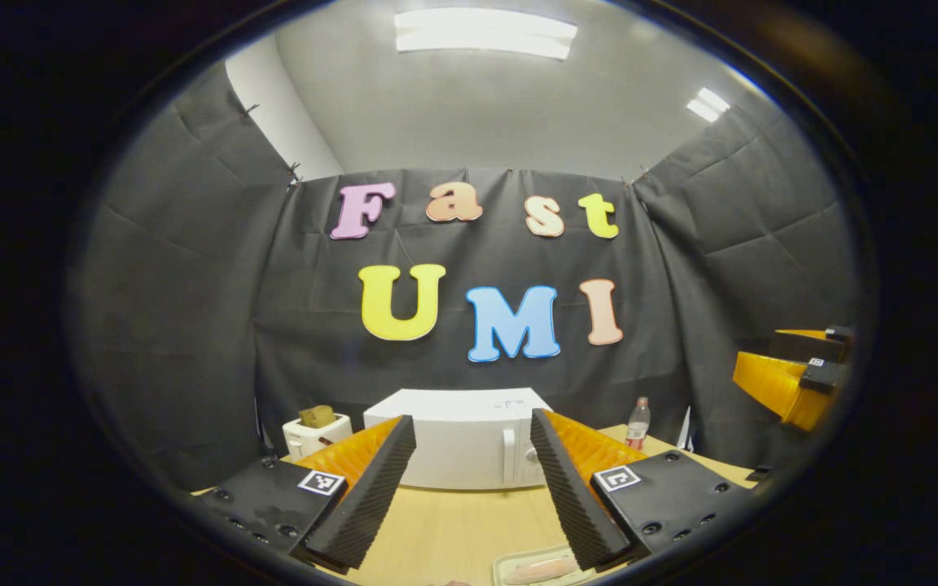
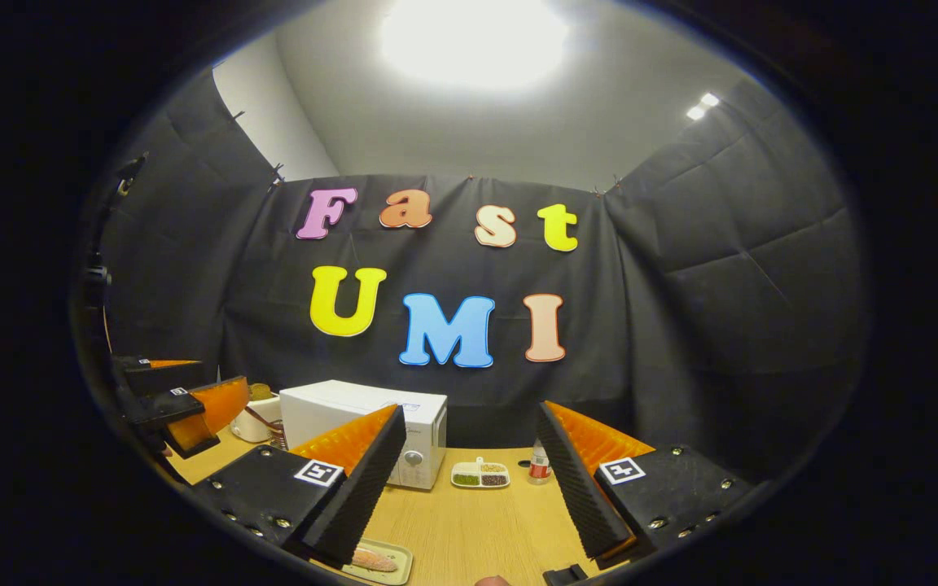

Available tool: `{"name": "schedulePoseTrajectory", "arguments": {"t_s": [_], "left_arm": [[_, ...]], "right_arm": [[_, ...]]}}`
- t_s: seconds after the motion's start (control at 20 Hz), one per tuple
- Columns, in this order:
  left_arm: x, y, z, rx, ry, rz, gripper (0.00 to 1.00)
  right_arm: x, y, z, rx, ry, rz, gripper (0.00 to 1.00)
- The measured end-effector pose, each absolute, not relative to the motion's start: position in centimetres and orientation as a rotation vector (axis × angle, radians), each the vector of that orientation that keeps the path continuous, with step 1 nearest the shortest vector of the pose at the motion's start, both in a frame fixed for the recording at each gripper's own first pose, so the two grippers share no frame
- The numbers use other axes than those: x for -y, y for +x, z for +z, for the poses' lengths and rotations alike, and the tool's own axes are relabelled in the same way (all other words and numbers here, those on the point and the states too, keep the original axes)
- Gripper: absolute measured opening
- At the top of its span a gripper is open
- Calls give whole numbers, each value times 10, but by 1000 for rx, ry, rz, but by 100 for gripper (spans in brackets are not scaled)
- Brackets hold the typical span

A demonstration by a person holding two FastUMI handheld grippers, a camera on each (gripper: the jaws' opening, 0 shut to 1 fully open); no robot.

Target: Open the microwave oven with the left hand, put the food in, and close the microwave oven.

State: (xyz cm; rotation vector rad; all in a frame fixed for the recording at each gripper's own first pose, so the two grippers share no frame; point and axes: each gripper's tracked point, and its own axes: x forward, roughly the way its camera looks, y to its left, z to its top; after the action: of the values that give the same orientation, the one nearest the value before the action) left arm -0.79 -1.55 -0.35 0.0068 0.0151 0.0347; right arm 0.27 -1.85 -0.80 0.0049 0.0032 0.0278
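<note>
The white microwave [image 1: 461,456] stands at the back of the wooden table with its door shut and its handle [image 1: 508,457] on the right side. My left gripper [image 1: 471,423] is open, held in the air in front of it and well short of it. The food, a pale sausage-like piece [image 1: 541,570], lies on a small tray [image 1: 510,561] on the table below the left gripper. My right gripper [image 2: 471,413] is open with nothing between its fingers. From there the microwave [image 2: 339,407] is ahead to the left and the food tray [image 2: 394,564] below.
A toaster [image 1: 316,431] with bread stands left of the microwave, a small bottle [image 1: 638,423] to its right. A divided dish [image 2: 480,474] of grains sits beside the bottle [image 2: 540,464]. The other gripper appears at the side edge of each view [image 1: 795,378] [image 2: 184,403].
</note>
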Motion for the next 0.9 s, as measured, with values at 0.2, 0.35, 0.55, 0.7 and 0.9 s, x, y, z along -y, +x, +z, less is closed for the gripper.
{"name": "schedulePoseTrajectory", "arguments": {"t_s": [0.2, 0.35, 0.55, 0.7, 0.9], "left_arm": [[24, -5, -3, -6, 13, 51, 96], [27, 3, 2, 16, -4, 88, 95], [31, 20, 12, 54, 35, 107, 95], [30, 38, 9, 62, 52, 109, 95], [31, 75, -12, 43, 50, 96, 95]], "right_arm": [[25, -1, -11, 0, 3, 56, 98], [30, 0, -15, -2, 1, 96, 98], [46, 3, -31, -33, 16, 88, 98], [53, 6, -33, -36, 41, 74, 98], [55, 21, -41, -50, 78, 47, 98]]}}
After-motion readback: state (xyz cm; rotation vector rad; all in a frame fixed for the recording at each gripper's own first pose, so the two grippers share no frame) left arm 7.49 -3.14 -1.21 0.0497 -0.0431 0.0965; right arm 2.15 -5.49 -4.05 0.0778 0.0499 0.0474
